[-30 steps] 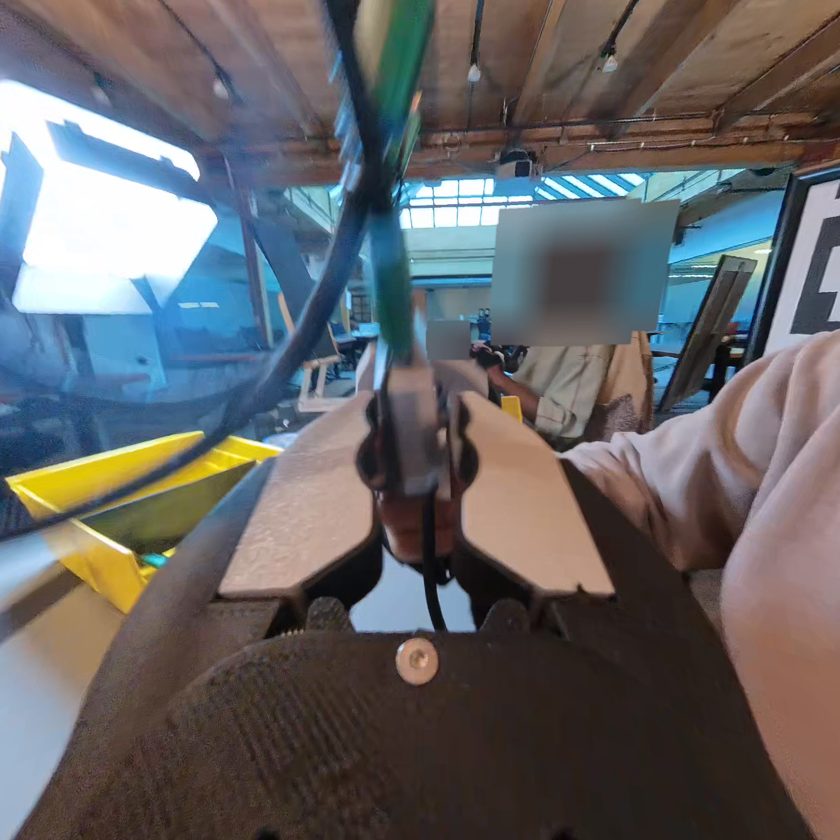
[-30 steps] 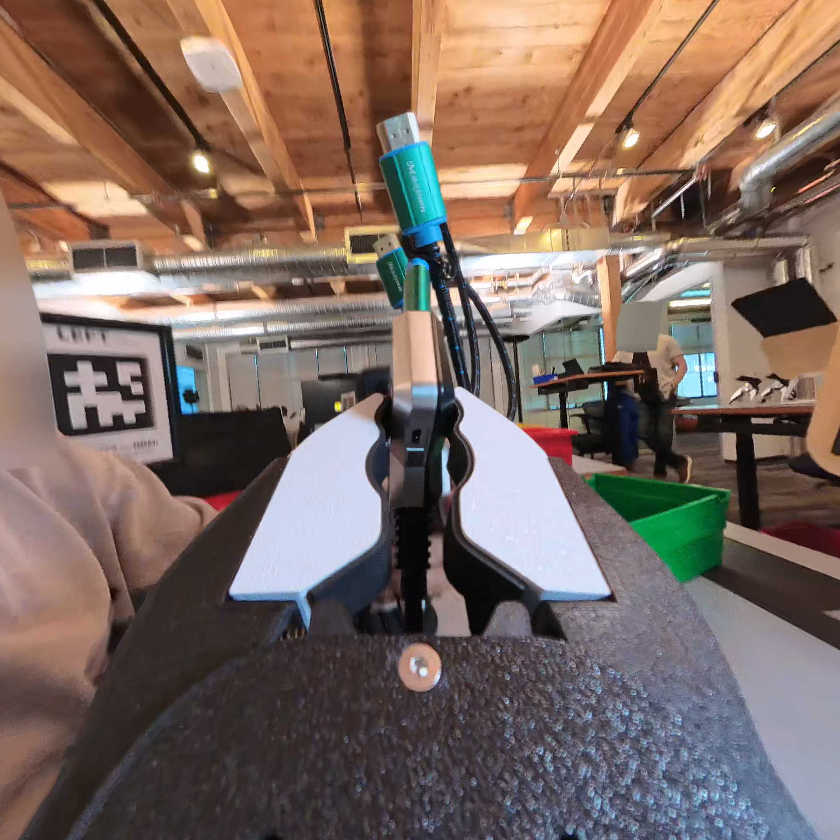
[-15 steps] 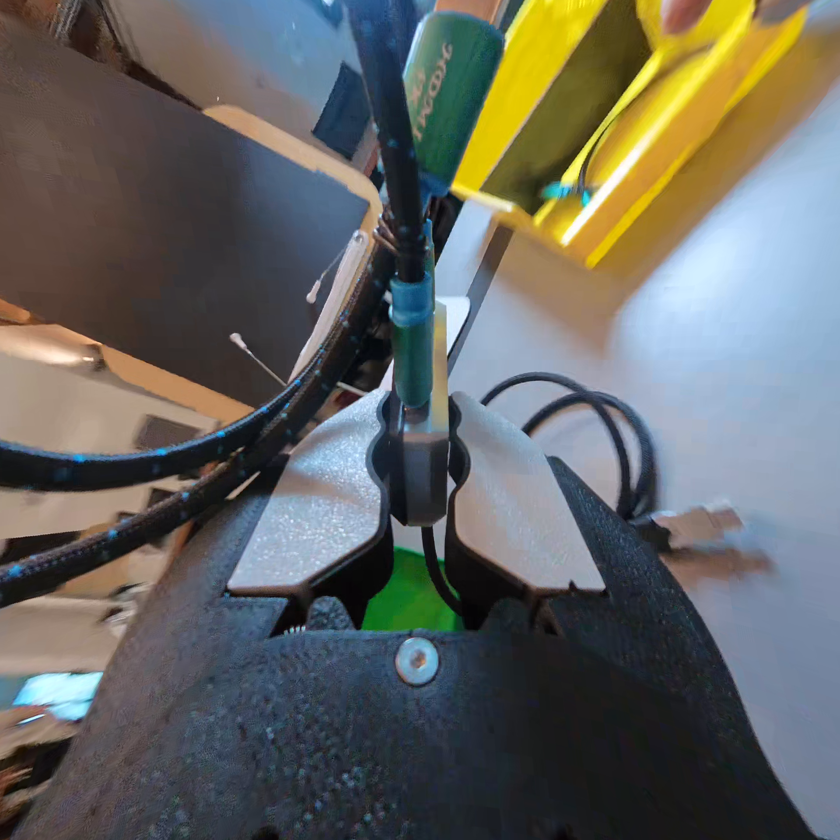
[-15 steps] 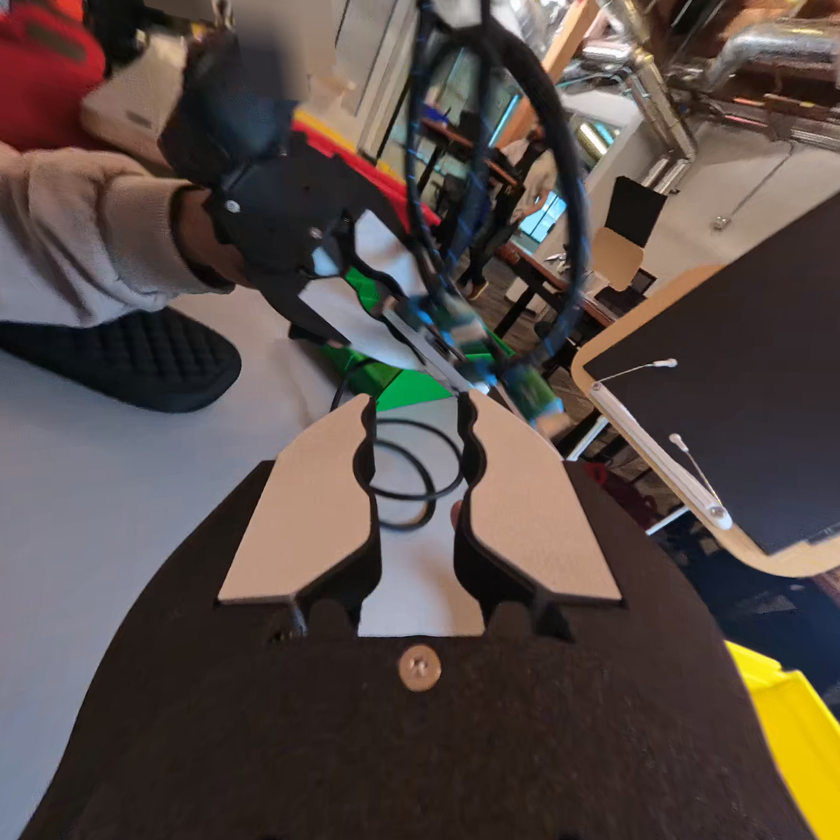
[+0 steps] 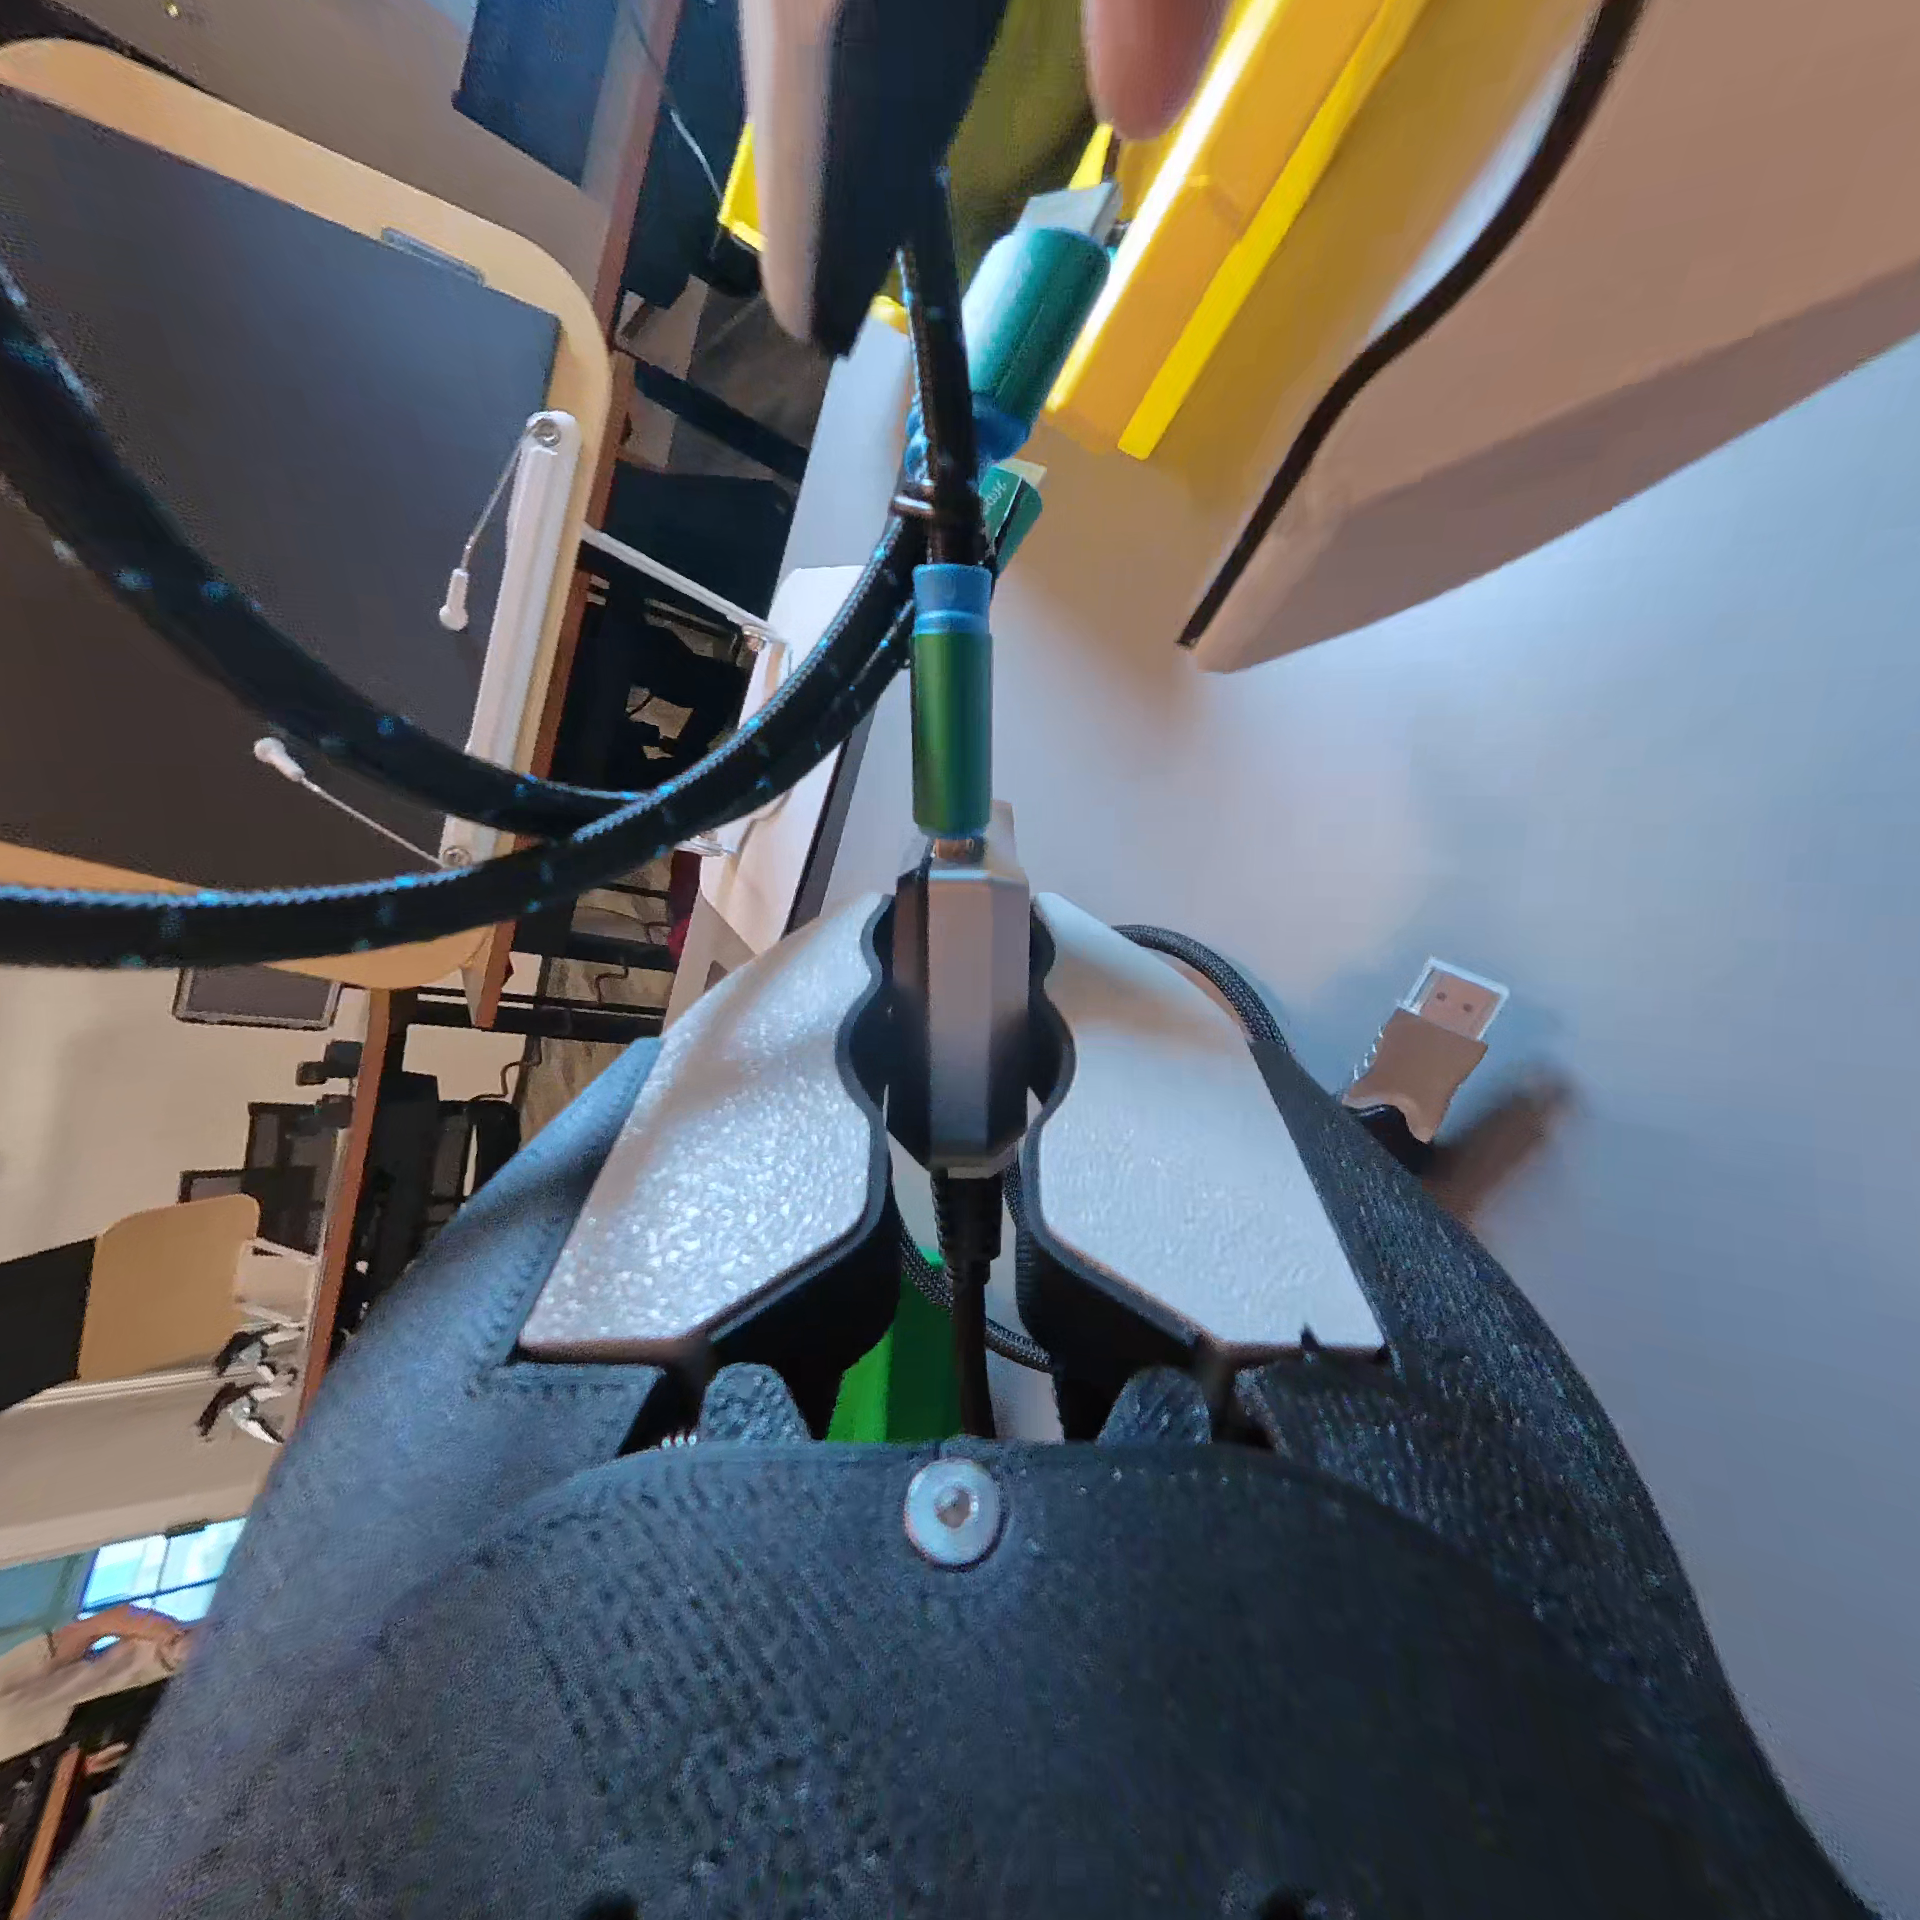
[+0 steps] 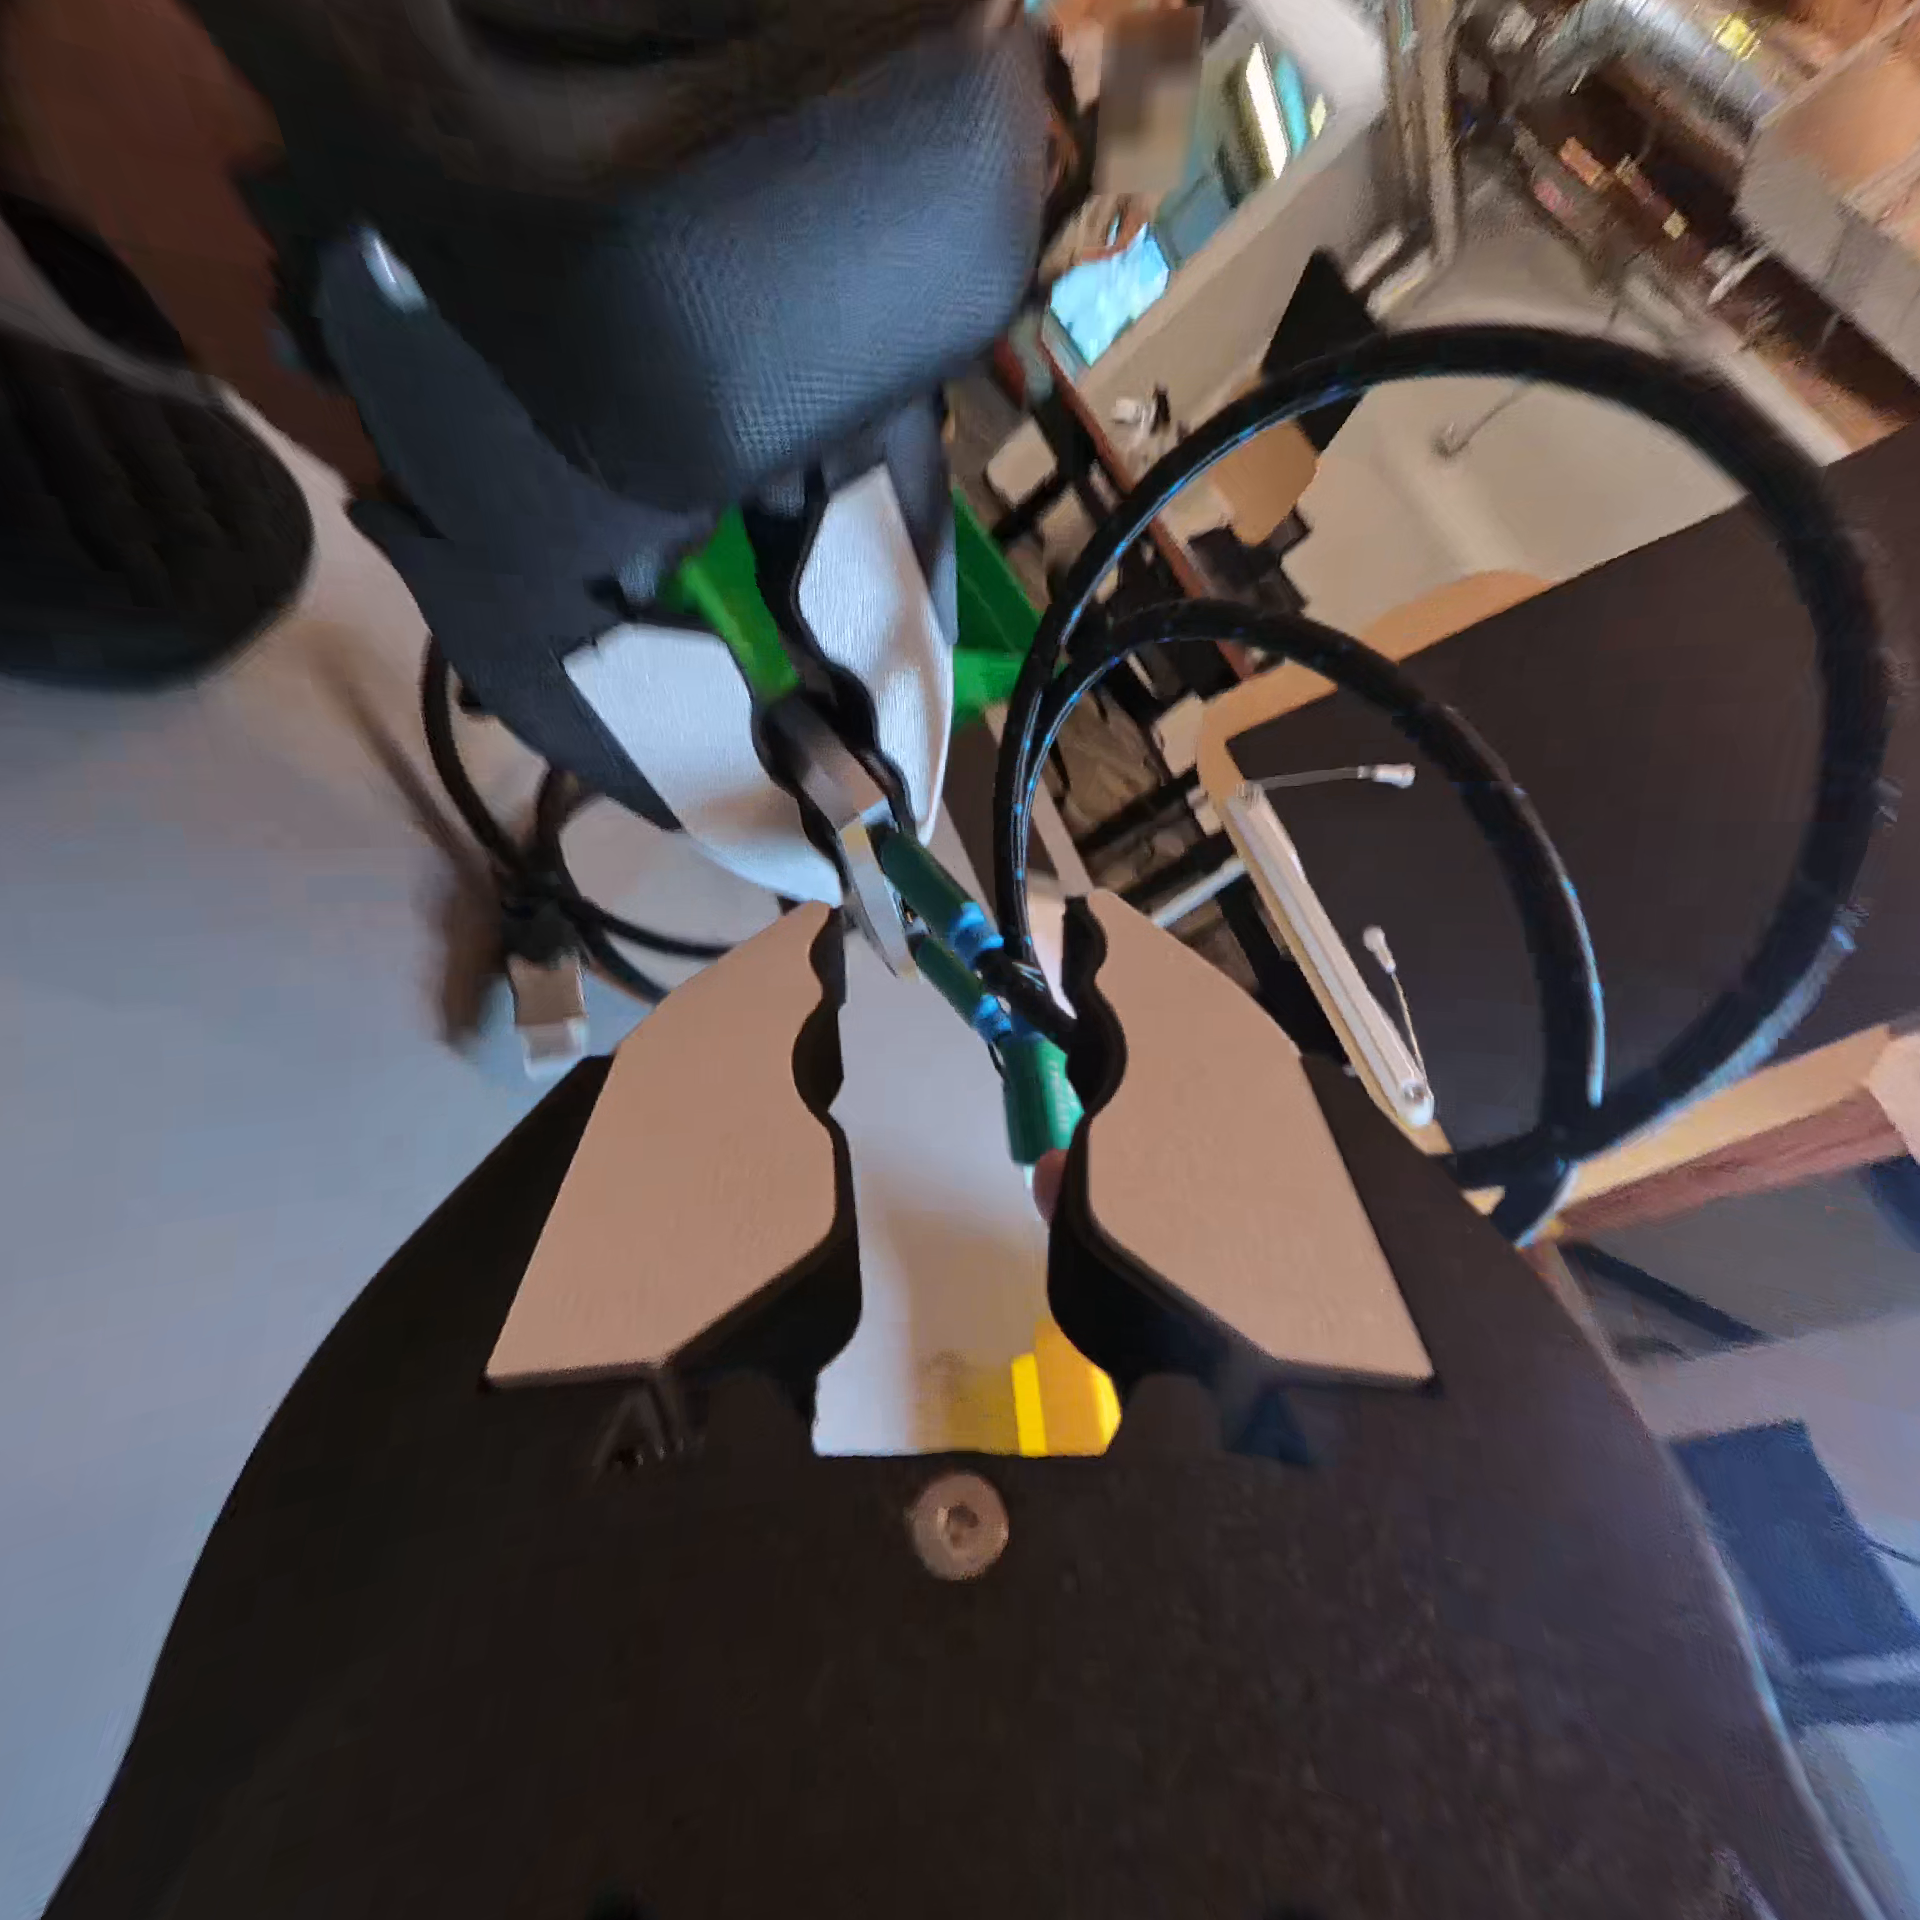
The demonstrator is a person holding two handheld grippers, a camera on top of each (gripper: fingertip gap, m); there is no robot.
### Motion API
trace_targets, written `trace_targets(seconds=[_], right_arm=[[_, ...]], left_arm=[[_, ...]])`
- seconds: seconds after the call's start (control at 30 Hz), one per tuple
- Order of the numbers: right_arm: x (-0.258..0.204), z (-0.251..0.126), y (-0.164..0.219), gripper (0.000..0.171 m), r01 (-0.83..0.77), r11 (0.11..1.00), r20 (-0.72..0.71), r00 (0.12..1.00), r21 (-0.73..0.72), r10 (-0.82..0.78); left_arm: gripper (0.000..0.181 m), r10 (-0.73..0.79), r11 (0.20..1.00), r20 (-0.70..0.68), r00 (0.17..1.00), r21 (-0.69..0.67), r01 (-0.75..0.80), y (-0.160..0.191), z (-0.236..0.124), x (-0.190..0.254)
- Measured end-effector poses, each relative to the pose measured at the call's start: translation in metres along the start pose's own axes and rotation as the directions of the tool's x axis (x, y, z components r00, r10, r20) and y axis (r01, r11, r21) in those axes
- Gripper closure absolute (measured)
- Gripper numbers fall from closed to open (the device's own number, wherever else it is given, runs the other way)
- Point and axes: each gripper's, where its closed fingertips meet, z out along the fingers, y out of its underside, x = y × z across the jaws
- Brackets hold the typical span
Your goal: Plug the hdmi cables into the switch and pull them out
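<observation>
Clamping tight, the left hand-held gripper is pinching the switch. Right hand-held gripper is hanging spread around green HDMI plugs; plug lettering is too blurry.

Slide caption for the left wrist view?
Left gripper clamps the HDMI switch, a green HDMI plug seated in it.

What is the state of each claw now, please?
Left claw: closed on the HDMI switch.
Right claw: open, holding nothing; a loose green HDMI plug lies between its fingers.
</observation>
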Motion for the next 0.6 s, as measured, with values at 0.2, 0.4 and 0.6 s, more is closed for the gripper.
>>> trace_targets(seconds=[0.2,0.4,0.6], right_arm=[[-0.005,0.013,0.047,0.15,0.285,0.93,-0.025,0.954,-0.232,-0.299],[-0.012,0.01,0.055,0.159,0.173,0.975,0.063,0.984,-0.137,-0.166],[-0.011,-0.003,0.043,0.159,0.012,1.0,0.156,0.988,-0.017,-0.009]], left_arm=[[0.159,0.121,0.993,-0.024,0.992,0.011,-0.121,-0.01,-0.003,0.018],[0.159,0.128,0.973,-0.091,0.988,0.205,-0.107,-0.025,-0.009,0.032],[0.149,0.059,0.951,-0.202,0.978,0.31,0.007,-0.023,-0.018,0.035]])
